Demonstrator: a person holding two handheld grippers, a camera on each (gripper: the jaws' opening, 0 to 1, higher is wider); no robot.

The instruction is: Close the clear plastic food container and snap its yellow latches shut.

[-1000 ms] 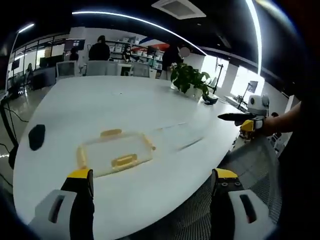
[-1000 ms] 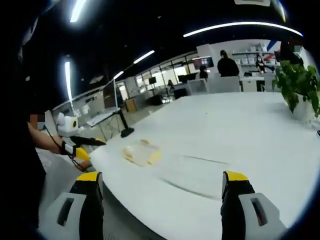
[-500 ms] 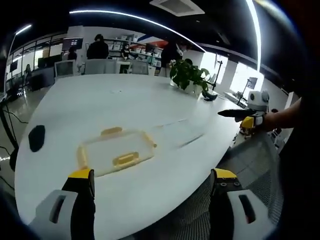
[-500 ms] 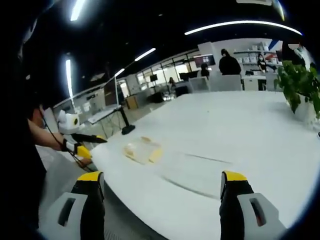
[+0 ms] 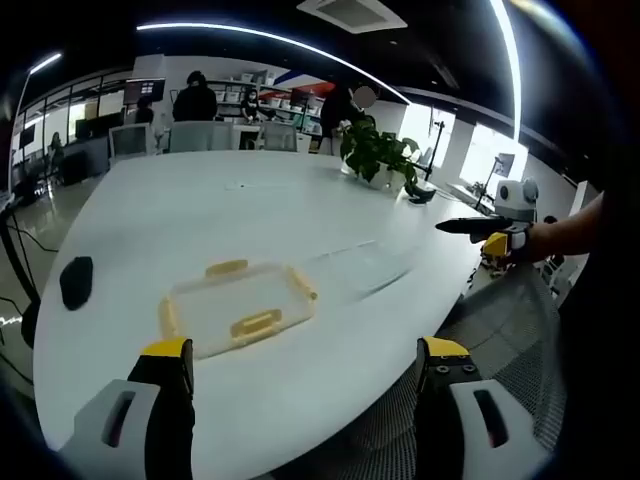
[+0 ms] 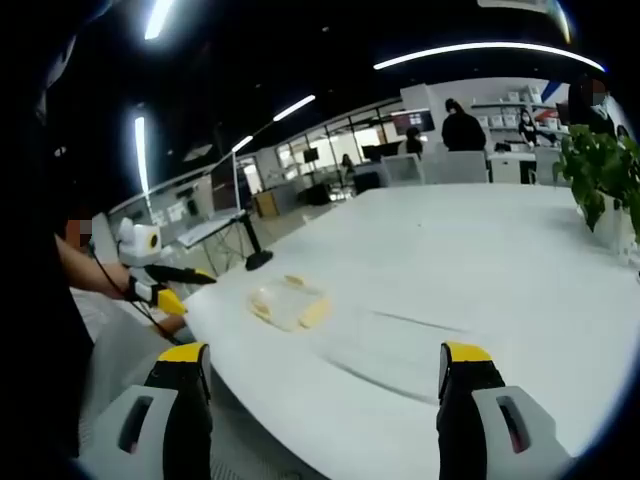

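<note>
A clear plastic piece with yellow latches (image 5: 240,305) lies flat on the white table (image 5: 200,215), just ahead of my left gripper (image 5: 305,375). To its right is a second clear part (image 5: 355,268), faint and hard to make out. My left gripper is open, its jaws wide apart and empty, short of the table edge. In the right gripper view the yellow-latched piece (image 6: 288,303) lies far ahead to the left, with the faint clear part (image 6: 385,345) nearer. My right gripper (image 6: 320,385) is open and empty. Each gripper appears in the other's view: right gripper (image 5: 482,232), left gripper (image 6: 165,280).
A potted plant (image 5: 376,155) stands at the table's far right side, also seen as the plant (image 6: 602,175). A small black object (image 5: 76,282) lies left of the container. A black stand (image 6: 252,258) sits at the table's end. People sit at desks far behind.
Both views have drifted slightly with the hands. The container parts lie where they were, and both grippers stay open and clear of them.
</note>
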